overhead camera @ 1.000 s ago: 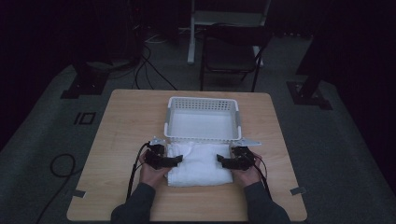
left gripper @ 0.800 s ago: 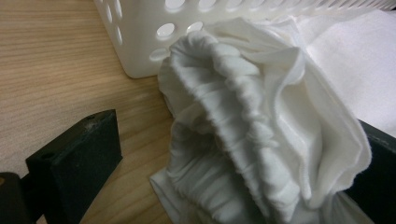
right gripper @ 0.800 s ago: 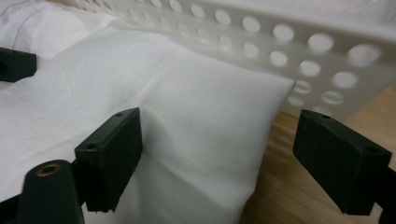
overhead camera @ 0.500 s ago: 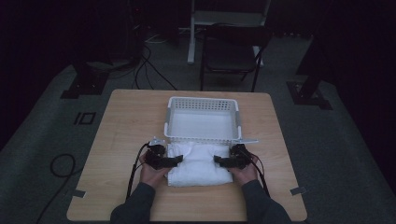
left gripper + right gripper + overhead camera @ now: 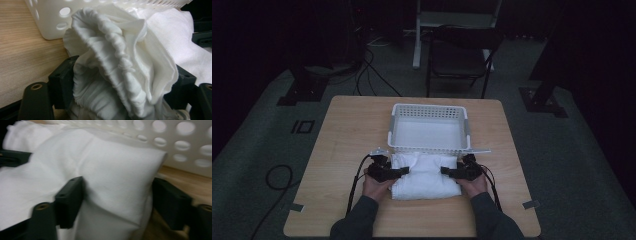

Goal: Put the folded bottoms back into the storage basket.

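Observation:
A folded white towel (image 5: 424, 172) lies on the wooden table (image 5: 347, 135), just in front of a white perforated basket (image 5: 428, 106). My left gripper (image 5: 404, 171) grips the towel's left end, where the cloth (image 5: 120, 62) bunches in thick folds between the two black jaws. At the towel's right end my right gripper (image 5: 444, 171) has its jaws on either side of a plump fold (image 5: 112, 177). The basket wall (image 5: 47, 20) stands close behind the towel, and its holes (image 5: 187, 147) show in the right gripper view too. The basket's inside looks empty.
A dark chair (image 5: 459, 55) stands beyond the table's far edge. Cables (image 5: 272, 175) trail across the floor at the left. The table shows bare wood to the left and right of the basket. Each gripper's cable runs back along the person's forearm.
Both grippers have closed in a little toward each other on the towel's ends, the right one more. The towel looks slightly narrower and more bunched.

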